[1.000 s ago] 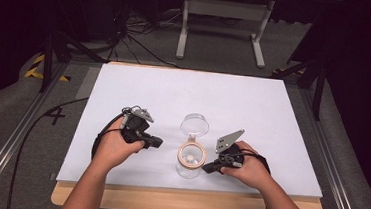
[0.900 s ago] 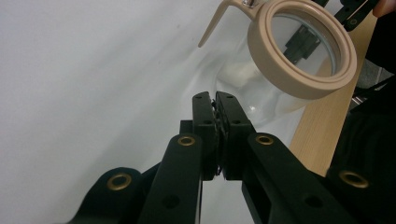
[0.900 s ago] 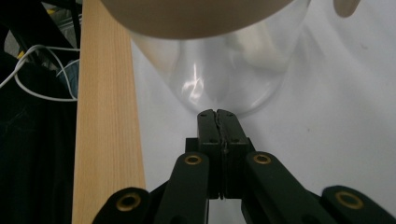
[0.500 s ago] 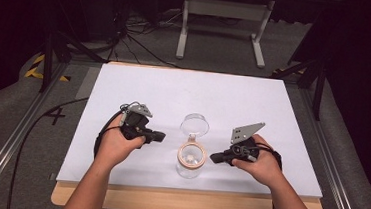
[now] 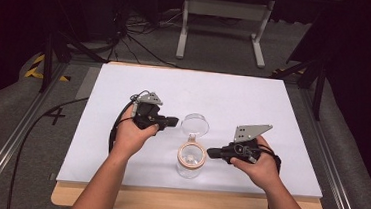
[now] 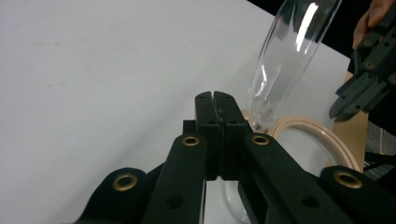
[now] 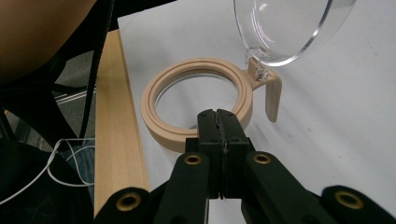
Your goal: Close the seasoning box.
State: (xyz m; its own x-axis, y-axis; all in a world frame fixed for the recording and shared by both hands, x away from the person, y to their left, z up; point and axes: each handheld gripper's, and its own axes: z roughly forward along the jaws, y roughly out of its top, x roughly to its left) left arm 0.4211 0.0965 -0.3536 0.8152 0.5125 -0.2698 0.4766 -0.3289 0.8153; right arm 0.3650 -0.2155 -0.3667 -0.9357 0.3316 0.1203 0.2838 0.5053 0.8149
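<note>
The right tongs (image 7: pixel 220 114) are seen closed on nothing, the two black jaws pressed together with their tips just short of the near rim of a jar (image 7: pixel 198 100). In the high view the same right tongs (image 5: pixel 213 153) point leftward at the jar (image 5: pixel 190 160), which stands upright near the front edge of the white tabletop (image 5: pixel 273 106), between the two hands. Its beige ring-shaped collar faces upward, and a clear round lid (image 5: pixel 195 124) is hinged open at the far side and stands tilted up behind the mouth.

The left tongs (image 6: pixel 215 100) are likewise closed and empty, jaws shut against each other. In the high view the left tongs (image 5: pixel 172 121) point rightward toward the raised lid, just beside its edge; from the left gripper view the lid (image 6: pixel 292 51) rises to the right of the tips, with the collar below it.

The jar therefore lies left of the right tongs and right of and nearer than the left tongs. The left tongs are judged better placed for the lid, and the right tongs for the jar's collar.
</note>
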